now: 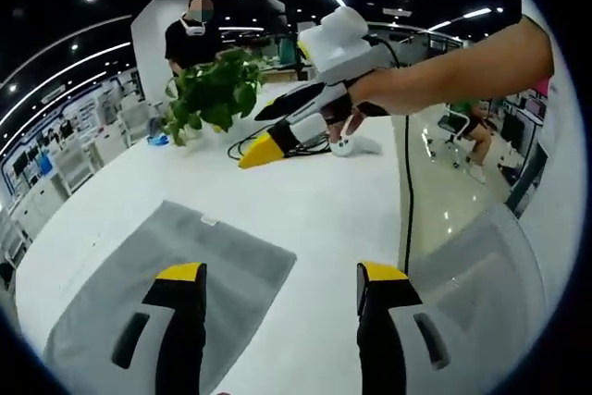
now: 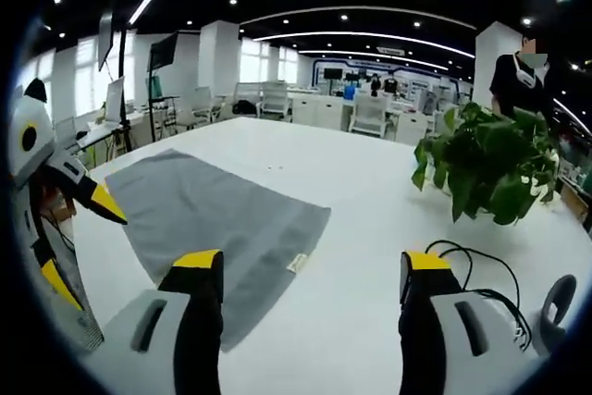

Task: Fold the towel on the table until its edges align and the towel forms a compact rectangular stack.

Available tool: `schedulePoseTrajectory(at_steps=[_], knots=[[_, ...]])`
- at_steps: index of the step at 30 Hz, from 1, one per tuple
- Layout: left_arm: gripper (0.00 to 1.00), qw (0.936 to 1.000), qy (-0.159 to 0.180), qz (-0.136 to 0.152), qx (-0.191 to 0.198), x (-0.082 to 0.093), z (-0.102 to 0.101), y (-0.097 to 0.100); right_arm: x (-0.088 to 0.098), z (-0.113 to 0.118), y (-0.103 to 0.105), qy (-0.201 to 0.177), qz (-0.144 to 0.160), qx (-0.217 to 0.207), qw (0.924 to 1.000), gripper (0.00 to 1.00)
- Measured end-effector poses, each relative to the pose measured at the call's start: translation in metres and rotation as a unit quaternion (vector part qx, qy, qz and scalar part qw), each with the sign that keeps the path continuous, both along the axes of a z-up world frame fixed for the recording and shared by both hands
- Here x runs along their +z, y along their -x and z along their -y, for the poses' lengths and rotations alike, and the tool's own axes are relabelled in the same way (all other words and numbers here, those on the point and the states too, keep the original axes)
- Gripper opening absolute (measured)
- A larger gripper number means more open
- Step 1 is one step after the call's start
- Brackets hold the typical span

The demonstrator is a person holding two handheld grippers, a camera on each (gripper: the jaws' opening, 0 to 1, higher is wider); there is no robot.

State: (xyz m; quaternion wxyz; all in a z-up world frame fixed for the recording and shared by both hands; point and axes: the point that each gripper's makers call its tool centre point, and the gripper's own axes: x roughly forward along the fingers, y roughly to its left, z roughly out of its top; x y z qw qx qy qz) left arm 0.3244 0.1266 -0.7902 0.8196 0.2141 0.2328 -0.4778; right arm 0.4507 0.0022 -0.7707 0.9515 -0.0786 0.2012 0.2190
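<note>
A grey towel (image 1: pixel 213 261) lies flat on the white table (image 1: pixel 314 201), with a small white tag at one edge. My left gripper (image 1: pixel 280 277) hovers open over the towel's near corner, its left jaw above the cloth and nothing between the jaws. Farther back, a hand holds my right gripper (image 1: pixel 261 133) open above the bare table. In the right gripper view the towel (image 2: pixel 208 205) spreads ahead and to the left of my right gripper (image 2: pixel 312 265), which is open and empty. The left gripper (image 2: pixel 88 252) enters at the towel's left edge, also open.
A potted green plant (image 1: pixel 215 90) stands at the table's far side, with black cables (image 2: pixel 476 270) and a small white object (image 1: pixel 356 145) beside it. A person in black (image 1: pixel 192 34) stands behind the plant. A grey chair back (image 1: pixel 481 275) sits off the table's right edge.
</note>
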Motion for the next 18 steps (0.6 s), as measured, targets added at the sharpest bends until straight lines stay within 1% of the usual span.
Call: schedulePoseTrajectory(at_steps=[1,3,4,7,9,12,14,15,18], knots=[[0.64,1.0000,-0.003,-0.001,-0.003,-0.002,0.001,0.000,-0.002,0.000,-0.003,-0.002,-0.002,-0.001,1.0000,0.76],[0.64,0.9999,-0.012,0.002,-0.012,-0.011,0.006,-0.002,-0.006,0.001,-0.009,-0.005,-0.008,-0.003,1.0000,0.75],[0.63,0.9998,-0.017,-0.001,-0.013,-0.015,0.007,-0.002,-0.008,0.000,-0.011,-0.006,-0.009,-0.002,0.9999,0.74],[0.61,0.9997,-0.017,-0.006,-0.017,-0.021,0.015,-0.005,-0.011,-0.001,-0.016,-0.002,-0.010,0.001,0.9999,0.73],[0.58,0.9994,-0.021,-0.007,-0.025,-0.027,0.021,-0.007,-0.013,-0.002,-0.022,-0.011,-0.012,0.002,0.9999,0.71],[0.55,0.9992,-0.023,-0.013,-0.031,-0.034,0.028,-0.011,-0.019,-0.005,-0.031,-0.011,-0.018,0.005,0.9998,0.69],[0.55,0.9993,-0.018,-0.015,-0.029,-0.038,0.033,-0.015,-0.021,-0.006,-0.037,-0.014,-0.017,0.002,0.9997,0.69],[0.54,0.9993,-0.017,-0.020,-0.027,-0.042,0.035,-0.016,-0.021,-0.007,-0.040,-0.020,-0.013,0.002,0.9997,0.68],[0.52,0.9992,-0.020,-0.020,-0.026,-0.048,0.039,-0.019,-0.028,-0.009,-0.047,-0.026,-0.021,0.002,0.9994,0.65]])
